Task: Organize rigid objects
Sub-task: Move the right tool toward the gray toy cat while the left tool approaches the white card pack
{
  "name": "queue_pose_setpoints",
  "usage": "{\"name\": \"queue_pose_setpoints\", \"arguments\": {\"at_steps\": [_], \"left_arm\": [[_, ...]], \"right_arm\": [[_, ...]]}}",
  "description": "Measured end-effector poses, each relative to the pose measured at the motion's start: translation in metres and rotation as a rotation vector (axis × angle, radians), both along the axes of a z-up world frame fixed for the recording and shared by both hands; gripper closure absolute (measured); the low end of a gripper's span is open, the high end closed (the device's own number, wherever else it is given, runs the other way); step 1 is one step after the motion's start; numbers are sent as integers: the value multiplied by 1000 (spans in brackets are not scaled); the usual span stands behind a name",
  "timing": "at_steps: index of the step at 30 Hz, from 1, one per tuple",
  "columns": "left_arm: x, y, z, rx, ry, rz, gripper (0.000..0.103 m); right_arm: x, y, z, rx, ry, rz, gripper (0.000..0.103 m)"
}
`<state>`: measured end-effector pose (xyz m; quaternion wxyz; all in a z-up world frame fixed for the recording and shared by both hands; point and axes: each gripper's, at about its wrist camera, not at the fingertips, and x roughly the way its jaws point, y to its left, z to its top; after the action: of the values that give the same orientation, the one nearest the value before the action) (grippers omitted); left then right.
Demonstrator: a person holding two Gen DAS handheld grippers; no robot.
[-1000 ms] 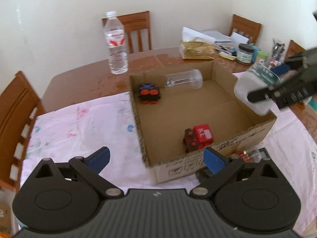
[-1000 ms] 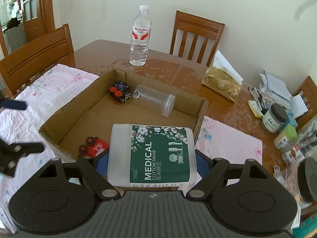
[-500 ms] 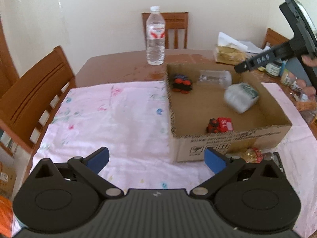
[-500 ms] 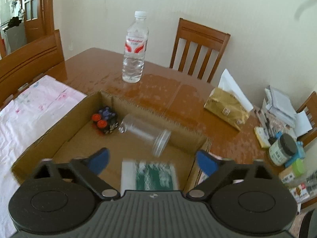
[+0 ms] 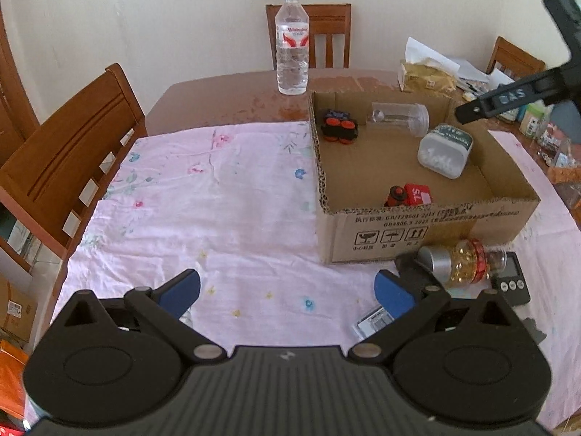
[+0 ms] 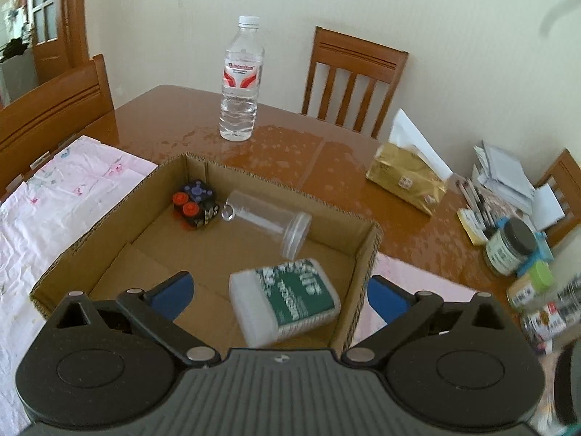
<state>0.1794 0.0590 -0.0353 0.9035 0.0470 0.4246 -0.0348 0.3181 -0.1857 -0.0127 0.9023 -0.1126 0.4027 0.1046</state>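
Observation:
A cardboard box (image 5: pixel 428 225) (image 6: pixel 363 250) sits on the table. Inside lie a cotton swab tub (image 5: pixel 445 149) (image 6: pixel 287 299), a clear plastic jar (image 5: pixel 399 118) (image 6: pixel 270 219), a black toy with red wheels (image 5: pixel 339 129) (image 6: pixel 194 209) and a red toy (image 5: pixel 408 196). A small bottle with a silver cap (image 5: pixel 459 261) lies on the cloth in front of the box. My left gripper (image 5: pixel 287 290) is open and empty, low over the cloth. My right gripper (image 6: pixel 277 292) is open and empty above the box's near right corner, over the tub.
A water bottle (image 5: pixel 291 43) (image 6: pixel 241 80) stands behind the box. A pink flowered cloth (image 5: pixel 203 200) covers the near table. A tissue pack (image 6: pixel 408 176), jars and stationery (image 6: pixel 508 243) crowd the right side. A black timer (image 5: pixel 510 279) lies by the small bottle. Wooden chairs (image 5: pixel 72 145) surround the table.
My right gripper opened and let go of the swab tub, which dropped into the box on its side, then rose. My left gripper pulled back and left from the box.

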Motion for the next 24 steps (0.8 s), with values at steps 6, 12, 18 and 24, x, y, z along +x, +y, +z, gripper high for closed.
{"name": "queue_pose_setpoints", "arguments": {"at_steps": [6,12,18,24], "left_arm": [[3,13,-2,4,-11,-9,1],[1,24,-6,-31,4,-70,1],[-4,29,-13,-56,16,-143,1],[-7,31,-20,-63,34,-210,1]], "right_arm": [[-41,-1,4,18,0,-105,0],[-86,1,-3,51,41,-209,0],[-124,14,-28,70,108,-292,0],[-143,34,-51,69,163,-361,0]]}}
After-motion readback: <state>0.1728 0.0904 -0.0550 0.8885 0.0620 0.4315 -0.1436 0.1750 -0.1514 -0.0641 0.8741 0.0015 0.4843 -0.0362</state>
